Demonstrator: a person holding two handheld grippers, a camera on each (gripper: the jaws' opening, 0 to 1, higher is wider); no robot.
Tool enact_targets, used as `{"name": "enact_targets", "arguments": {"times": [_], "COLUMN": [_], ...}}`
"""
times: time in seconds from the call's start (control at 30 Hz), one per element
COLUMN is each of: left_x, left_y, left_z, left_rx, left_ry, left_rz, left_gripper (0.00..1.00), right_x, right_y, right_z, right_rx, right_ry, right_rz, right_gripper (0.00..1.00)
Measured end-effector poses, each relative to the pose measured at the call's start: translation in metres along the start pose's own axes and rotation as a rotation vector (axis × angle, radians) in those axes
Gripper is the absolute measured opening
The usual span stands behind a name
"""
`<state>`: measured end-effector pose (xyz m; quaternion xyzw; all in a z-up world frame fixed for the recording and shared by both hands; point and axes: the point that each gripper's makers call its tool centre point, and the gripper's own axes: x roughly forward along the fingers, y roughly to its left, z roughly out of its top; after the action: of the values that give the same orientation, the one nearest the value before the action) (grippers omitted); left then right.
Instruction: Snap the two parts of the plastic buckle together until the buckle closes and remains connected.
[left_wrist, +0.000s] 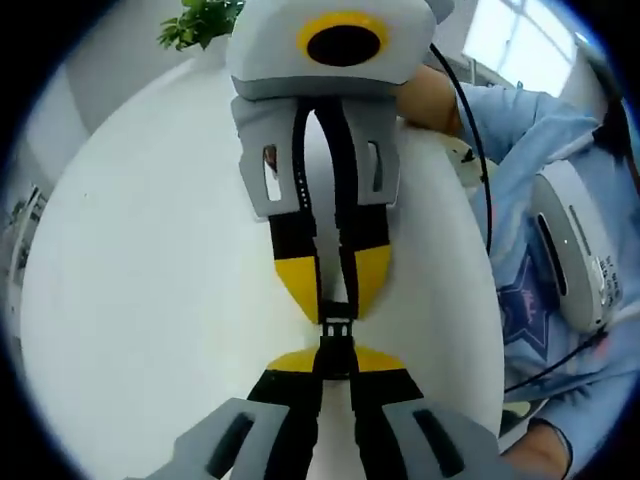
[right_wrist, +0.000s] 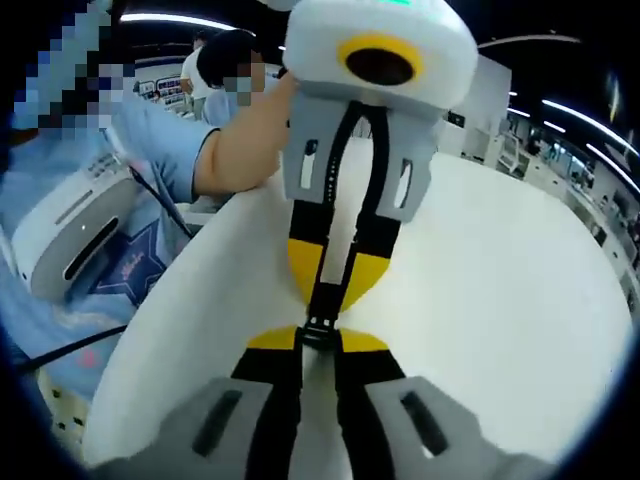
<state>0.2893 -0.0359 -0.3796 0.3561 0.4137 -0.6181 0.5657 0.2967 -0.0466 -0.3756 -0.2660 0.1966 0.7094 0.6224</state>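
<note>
white table (left_wrist: 150, 300); both tools pinch the black buckle (left_wrist: 336, 335), mostly hidden.

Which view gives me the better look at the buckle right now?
The left gripper view: the black buckle sits unobscured between the left gripper and right gripper tips, its ribbed body readable against the white table. The right gripper view shows the buckle smaller and darker, pinched between the yellow tips, with less detail.

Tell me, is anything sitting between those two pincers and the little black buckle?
Nothing visible. The left gripper and the right gripper meet tip to tip over the white table, with the buckle pinched right between them.
</note>
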Motion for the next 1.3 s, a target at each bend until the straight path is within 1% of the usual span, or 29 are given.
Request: {"name": "enact_targets", "arguments": {"times": [0.17, 0.27, 0.37, 0.5, 0.6, 0.63, 0.7, 0.77, 0.83, 0.9, 0.93, 0.97, 1.13, 1.3], "left_x": [0.000, 0.000, 0.000, 0.000, 0.000, 0.000, 0.000, 0.000, 0.000, 0.000, 0.000, 0.000, -0.001, -0.002], "left_y": [0.001, 0.000, 0.001, 0.001, 0.001, 0.001, 0.001, 0.001, 0.001, 0.001, 0.001, 0.001, 0.002, 0.003], "left_z": [0.000, 0.000, 0.001, 0.001, 0.001, 0.001, 0.001, 0.002, 0.002, 0.002, 0.002, 0.002, 0.002, 0.002], "left_rx": [-0.015, -0.017, -0.019, -0.020, -0.020, -0.022, -0.023, -0.023, -0.023, -0.022, -0.022, -0.020, -0.017, -0.007], "left_ry": [-0.005, -0.017, -0.018, -0.019, -0.024, -0.028, -0.033, -0.035, -0.034, -0.032, -0.030, -0.028, -0.020, -0.014], "left_rz": [-0.004, -0.003, -0.002, 0.010, 0.018, 0.019, 0.022, 0.025, 0.029, 0.036, 0.040, 0.043, 0.053, 0.059], "left_gripper": [0.10, 0.10, 0.10, 0.10, 0.10, 0.10, 0.10, 0.10, 0.10, 0.10, 0.10, 0.10, 0.10, 0.10], "right_x": [-0.001, 0.000, -0.002, -0.010, -0.015, -0.016, -0.018, -0.017, -0.016, -0.015, -0.013, -0.011, -0.011, -0.011], "right_y": [0.000, -0.007, -0.009, -0.003, 0.006, 0.005, 0.003, 0.004, 0.003, 0.002, 0.000, 0.000, 0.001, 0.003], "right_z": [0.000, 0.001, -0.001, -0.006, -0.010, -0.012, -0.016, -0.017, -0.015, -0.015, -0.012, -0.011, -0.010, -0.009], "right_rx": [-0.005, 0.026, 0.034, 0.044, 0.028, 0.042, 0.096, 0.093, 0.073, 0.088, 0.090, 0.105, 0.105, 0.105], "right_ry": [0.003, -0.013, -0.019, -0.005, -0.003, 0.002, 0.013, 0.001, -0.025, -0.051, -0.078, -0.094, -0.106, -0.103], "right_rz": [0.001, -0.045, -0.067, -0.080, -0.060, -0.080, -0.108, -0.122, -0.143, -0.161, -0.168, -0.160, -0.151, -0.156], "right_gripper": [0.13, 0.19, 0.21, 0.16, 0.06, 0.05, 0.02, 0.01, 0.00, 0.00, 0.00, 0.00, 0.00, 0.00]}}
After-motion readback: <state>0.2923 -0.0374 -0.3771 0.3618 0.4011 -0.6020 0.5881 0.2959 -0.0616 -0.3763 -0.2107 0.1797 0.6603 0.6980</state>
